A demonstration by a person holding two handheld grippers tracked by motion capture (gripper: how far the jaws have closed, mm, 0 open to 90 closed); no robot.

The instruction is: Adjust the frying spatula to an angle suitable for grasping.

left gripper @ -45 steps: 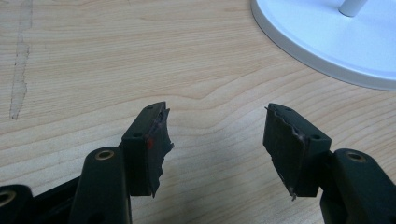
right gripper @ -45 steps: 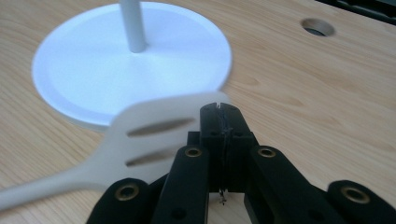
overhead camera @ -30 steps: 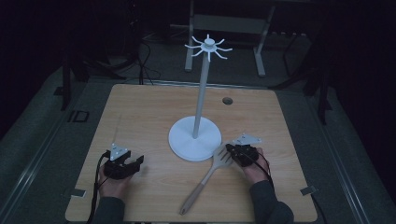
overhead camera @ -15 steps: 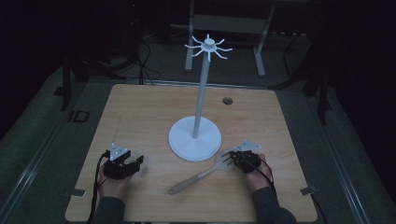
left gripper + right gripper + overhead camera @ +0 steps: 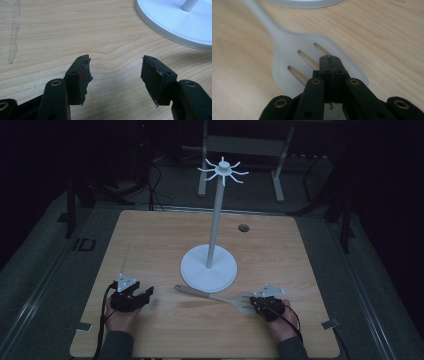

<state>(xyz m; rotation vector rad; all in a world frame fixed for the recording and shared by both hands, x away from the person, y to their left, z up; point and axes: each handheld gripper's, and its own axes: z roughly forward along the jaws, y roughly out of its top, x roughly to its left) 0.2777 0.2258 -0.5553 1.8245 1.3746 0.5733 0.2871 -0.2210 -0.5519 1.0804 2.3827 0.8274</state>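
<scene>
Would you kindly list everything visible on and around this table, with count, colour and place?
Slotted grey plastic spatula: one, pale grey, lying flat on the table in front of the stand's base, head toward the right gripper.
White hook stand with round base: one, white, upright at table centre, hooks on top.
Small dark round hole: one, dark, far right part of the tabletop.
Light wooden table: one, pale wood.
Metal frame: one, grey, on the floor behind the table.
Left gripper: one, black, near left, jaws apart over bare wood.
Right gripper: one, black, near right, jaws together over the spatula's head.
</scene>
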